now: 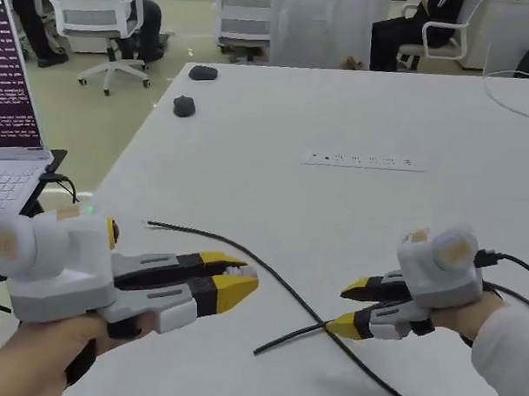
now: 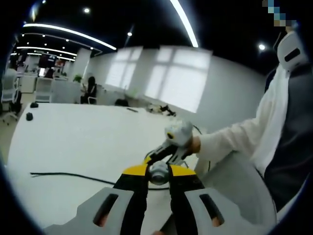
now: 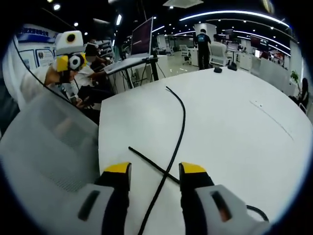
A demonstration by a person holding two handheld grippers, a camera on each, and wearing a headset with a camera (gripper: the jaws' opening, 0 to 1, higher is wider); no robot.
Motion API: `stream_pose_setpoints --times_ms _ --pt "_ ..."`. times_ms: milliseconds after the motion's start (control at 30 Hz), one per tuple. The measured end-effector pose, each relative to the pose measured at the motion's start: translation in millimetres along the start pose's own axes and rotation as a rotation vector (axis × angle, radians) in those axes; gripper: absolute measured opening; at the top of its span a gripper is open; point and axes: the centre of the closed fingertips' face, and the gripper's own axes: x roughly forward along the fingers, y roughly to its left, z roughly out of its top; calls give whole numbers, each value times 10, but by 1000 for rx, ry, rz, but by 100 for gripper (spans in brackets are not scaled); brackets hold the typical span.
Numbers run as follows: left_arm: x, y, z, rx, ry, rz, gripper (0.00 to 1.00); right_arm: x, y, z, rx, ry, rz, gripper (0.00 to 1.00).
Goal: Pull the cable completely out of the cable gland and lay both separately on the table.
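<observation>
The white table (image 1: 349, 125) is taking up most of the head view, with a person's two hands reaching in over its near edge. A laptop (image 1: 5, 111) is standing open just off the table's left edge, its screen lit with text. A black cable (image 1: 249, 255) is lying loose on the near half of the table, running from near the left edge toward the near right corner. A shorter black strand is crossing it there, and I cannot tell whether that is the cable's own end.

The left gripper (image 1: 248, 277) is hovering over the table's near-left part, apart from the cable. The right gripper (image 1: 338, 309) is sitting over the table's near-right part with its jaws spread and holding nothing. In the right gripper view the crossing strands are lying on the table between those jaws.

A flush socket strip (image 1: 363, 161) is sitting mid-table, and two dark computer mice (image 1: 184, 106) are lying toward the table's far left corner.

The cable gland (image 2: 159, 172) — small, round, silvery — is sitting pinched between the left gripper's closed jaw tips in the left gripper view.
</observation>
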Motion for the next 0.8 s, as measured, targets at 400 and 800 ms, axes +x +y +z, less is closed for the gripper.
stream_pose_setpoints --times_ms 400,800 --pt "229 450 -397 -55 122 64 16 -541 -5 183 120 -166 -79 51" --pt "427 916 -1007 -66 317 132 16 -857 101 74 218 -213 -163 55"
